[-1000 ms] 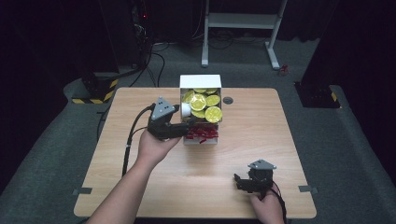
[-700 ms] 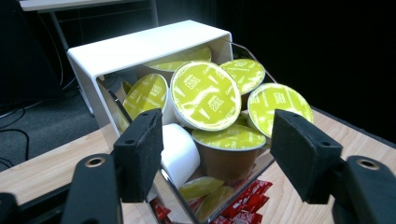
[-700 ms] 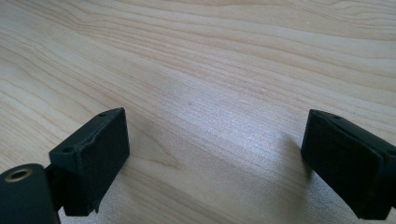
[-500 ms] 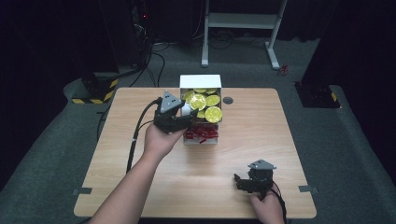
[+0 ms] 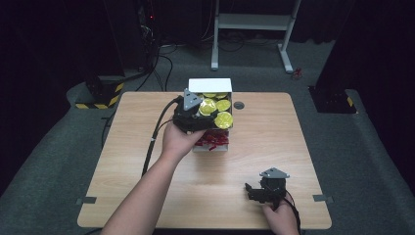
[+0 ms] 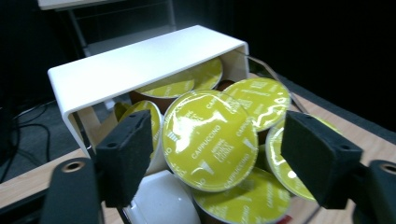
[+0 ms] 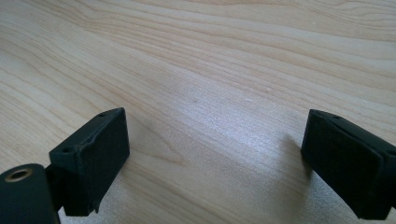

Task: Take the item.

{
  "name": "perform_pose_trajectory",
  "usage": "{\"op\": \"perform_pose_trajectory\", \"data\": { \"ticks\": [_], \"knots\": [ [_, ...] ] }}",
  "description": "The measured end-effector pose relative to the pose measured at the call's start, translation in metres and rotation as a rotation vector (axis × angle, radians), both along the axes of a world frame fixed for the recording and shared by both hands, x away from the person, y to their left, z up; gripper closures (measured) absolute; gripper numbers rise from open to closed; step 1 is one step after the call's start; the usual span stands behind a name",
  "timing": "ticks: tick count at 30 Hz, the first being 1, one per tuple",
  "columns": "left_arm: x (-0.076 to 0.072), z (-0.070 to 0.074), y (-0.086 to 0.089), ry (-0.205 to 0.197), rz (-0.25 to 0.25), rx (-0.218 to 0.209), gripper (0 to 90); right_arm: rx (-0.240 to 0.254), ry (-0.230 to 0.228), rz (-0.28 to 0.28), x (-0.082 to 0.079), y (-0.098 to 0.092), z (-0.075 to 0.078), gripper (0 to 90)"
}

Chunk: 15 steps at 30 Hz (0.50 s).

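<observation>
Left gripper [image 5: 199,116] sits upper centre of the high view, over the white box [image 5: 210,85] of yellow-lidded coffee capsules; jaws parted, just been opening, nothing pinched. In the left gripper view the pads straddle the top capsule [image 6: 210,140], centre frame, lid tilted toward the camera, resting on other capsules; pads look clear of its rim on both sides.

To do it well, I'd judge: drop the jaws past the foil lid so the pads catch the capsule's body, not the thin rim; keep it centred; close gently, since neighbours are loose and may shift or ride up. A white capsule [image 6: 163,200] at lower frame sits close to the near pad.

Left forearm runs from bottom left diagonally up to the box, hand wrapped on the gripper body, cable trailing left. Right gripper [image 5: 262,188] rests lower right on the table [image 5: 137,161], jaws spread wide, empty.
</observation>
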<state>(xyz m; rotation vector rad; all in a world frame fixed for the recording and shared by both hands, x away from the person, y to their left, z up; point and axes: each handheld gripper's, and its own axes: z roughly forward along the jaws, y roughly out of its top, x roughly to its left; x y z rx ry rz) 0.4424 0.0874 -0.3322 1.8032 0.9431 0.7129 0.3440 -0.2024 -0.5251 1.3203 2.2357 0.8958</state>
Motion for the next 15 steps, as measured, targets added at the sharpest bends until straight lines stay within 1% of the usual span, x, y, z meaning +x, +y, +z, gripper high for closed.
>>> {"op": "perform_pose_trajectory", "data": {
  "ticks": [1, 4, 7, 9, 15],
  "knots": [
    [0.0009, -0.0005, -0.0008, 0.000, 0.002, -0.005, 24.5, 0.001, 0.001, -0.001, -0.0001, 0.0002, 0.0000, 7.7],
    [0.0038, -0.0013, -0.0036, 0.004, 0.004, 0.015, 24.5, 0.001, 0.001, -0.001, -0.0001, 0.0001, 0.0001, 7.7],
    [0.0051, -0.0026, -0.0071, 0.003, 0.004, 0.015, 24.7, 0.001, 0.001, -0.001, -0.0001, 0.0002, 0.0001, 7.7],
    [0.0055, -0.0036, -0.0081, 0.001, 0.012, 0.025, 24.8, 0.001, 0.001, -0.001, -0.0001, 0.0001, 0.0001, 7.7],
    [0.0068, -0.0055, -0.0066, -0.005, 0.031, 0.018, 28.6, 0.002, 0.004, 0.003, -0.0001, 0.0006, 0.0001, 7.8]
  ]
}}
